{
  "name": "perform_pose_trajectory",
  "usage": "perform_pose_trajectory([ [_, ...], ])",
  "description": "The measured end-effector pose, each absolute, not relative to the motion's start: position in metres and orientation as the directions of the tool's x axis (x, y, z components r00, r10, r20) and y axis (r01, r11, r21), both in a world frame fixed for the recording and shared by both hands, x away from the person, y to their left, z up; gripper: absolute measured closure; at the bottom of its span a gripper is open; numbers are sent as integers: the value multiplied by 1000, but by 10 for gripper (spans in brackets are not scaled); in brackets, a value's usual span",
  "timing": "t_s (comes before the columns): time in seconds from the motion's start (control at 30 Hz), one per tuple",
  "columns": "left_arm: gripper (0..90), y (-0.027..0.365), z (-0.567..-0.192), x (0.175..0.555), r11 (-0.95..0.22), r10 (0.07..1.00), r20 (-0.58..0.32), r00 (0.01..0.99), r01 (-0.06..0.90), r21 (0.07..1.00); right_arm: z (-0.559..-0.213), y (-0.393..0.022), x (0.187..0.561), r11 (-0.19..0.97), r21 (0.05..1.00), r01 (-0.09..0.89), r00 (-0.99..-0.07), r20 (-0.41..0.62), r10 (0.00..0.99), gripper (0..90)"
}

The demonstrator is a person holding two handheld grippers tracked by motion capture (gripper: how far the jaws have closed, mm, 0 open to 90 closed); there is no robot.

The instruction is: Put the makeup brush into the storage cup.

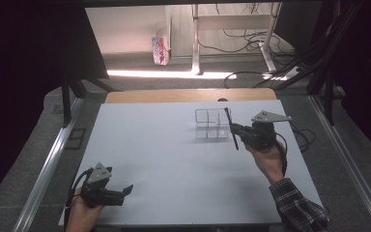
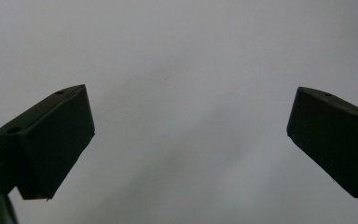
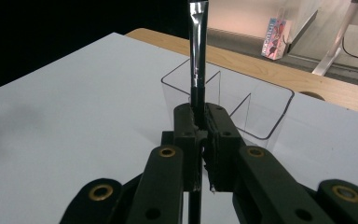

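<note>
The right hand-held gripper (image 1: 235,129) is closed on a slim black stick-like tool with a shiny silver band near its upper end (image 3: 197,60). In the right gripper view its two black jaws are pressed flat against the tool's shaft, which stands up between them and also continues down below the grip. In the high view the tool (image 1: 231,128) crosses the jaw tips at a slight slant, its top end leaning over the near right corner of the clear, box-shaped plastic organiser with inner dividers (image 1: 212,123).

That organiser (image 3: 233,100) stands upright on the pale grey worktop (image 1: 174,159), just beyond the right hand-held gripper's jaws and slightly left of them in the high view. The tool is close in front of the organiser's near wall; whether it touches the rim cannot be told. The person's right hand (image 1: 266,157), with a checked sleeve (image 1: 297,205) behind it, holds this hand-held gripper from the near side of the organiser.

The left hand-held gripper (image 1: 125,191) is well apart from the organiser, down at the near left part of the worktop, held by the left hand (image 1: 82,212). In the left gripper view its jaws stand wide apart with nothing between them, facing bare worktop surface (image 2: 182,93).

Beyond the organiser a strip of light wood (image 1: 188,95) edges the worktop's far side, and a small colourful carton (image 1: 160,49) stands on the floor farther back.
</note>
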State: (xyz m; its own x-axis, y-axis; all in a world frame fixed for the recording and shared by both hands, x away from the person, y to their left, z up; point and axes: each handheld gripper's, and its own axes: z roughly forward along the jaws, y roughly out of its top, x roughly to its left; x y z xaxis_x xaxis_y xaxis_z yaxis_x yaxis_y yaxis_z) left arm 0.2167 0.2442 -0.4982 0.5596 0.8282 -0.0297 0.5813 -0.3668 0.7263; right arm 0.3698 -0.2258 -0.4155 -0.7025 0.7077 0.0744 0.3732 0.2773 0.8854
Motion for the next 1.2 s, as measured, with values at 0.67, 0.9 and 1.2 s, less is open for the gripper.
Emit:
perform_pose_trajectory([
  [0.67,11,245,-498,217,-363,828,-32,560,578,731,-404,-206,392,258,895,363,-698,78,712,840],
  [0.9,11,245,-498,217,-363,828,-32,560,578,731,-403,-203,398,252,897,363,-691,78,718,840],
  [1.2,11,245,-498,217,-363,828,-31,560,577,731,-404,-200,408,238,901,363,-679,81,730,840],
])
